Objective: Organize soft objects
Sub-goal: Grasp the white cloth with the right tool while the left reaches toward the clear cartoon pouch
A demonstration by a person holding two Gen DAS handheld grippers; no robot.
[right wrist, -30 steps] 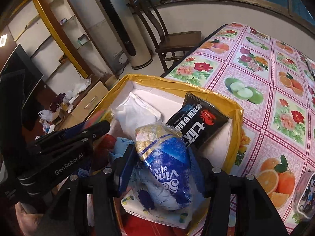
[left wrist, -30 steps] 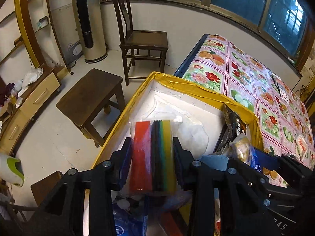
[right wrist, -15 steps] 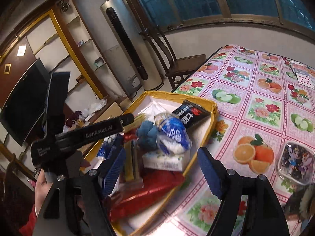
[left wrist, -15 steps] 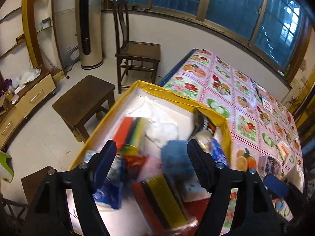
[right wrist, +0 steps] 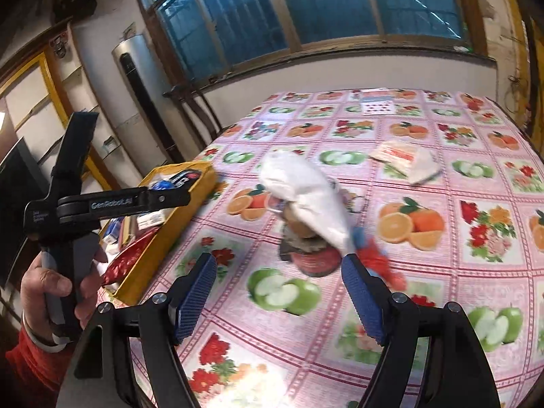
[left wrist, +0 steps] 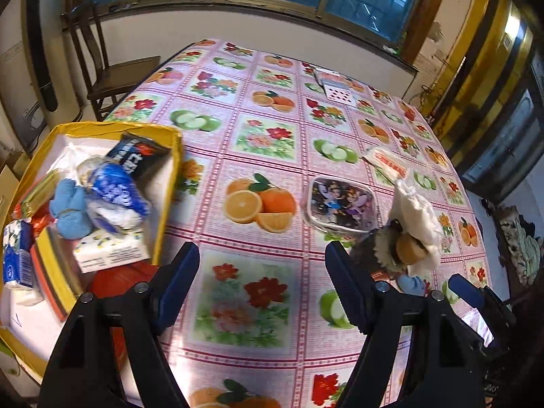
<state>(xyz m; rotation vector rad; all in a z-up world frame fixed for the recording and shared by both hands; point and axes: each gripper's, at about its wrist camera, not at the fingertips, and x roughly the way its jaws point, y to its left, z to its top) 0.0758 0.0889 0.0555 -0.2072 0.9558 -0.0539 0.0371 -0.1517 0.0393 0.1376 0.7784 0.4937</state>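
Note:
A yellow box at the table's left end holds soft goods: a blue tissue pack, a black snack bag, a blue knitted piece and a white tissue box. My left gripper hangs open over the tablecloth, right of the box, with nothing between its fingers. My right gripper is open too and faces a heap a short way ahead: a white cloth draped over a brown round thing and a red item. That white cloth also shows in the left wrist view.
A clear tub with a cartoon lid stands beside the heap. A white and red packet and playing cards lie farther back. A wooden chair stands past the table's far left corner. A hand holds the left gripper's handle.
Both grippers let go of their items in the box, the left a striped coloured pack and the right the blue tissue pack. They opened, drew back and swung right over the table.

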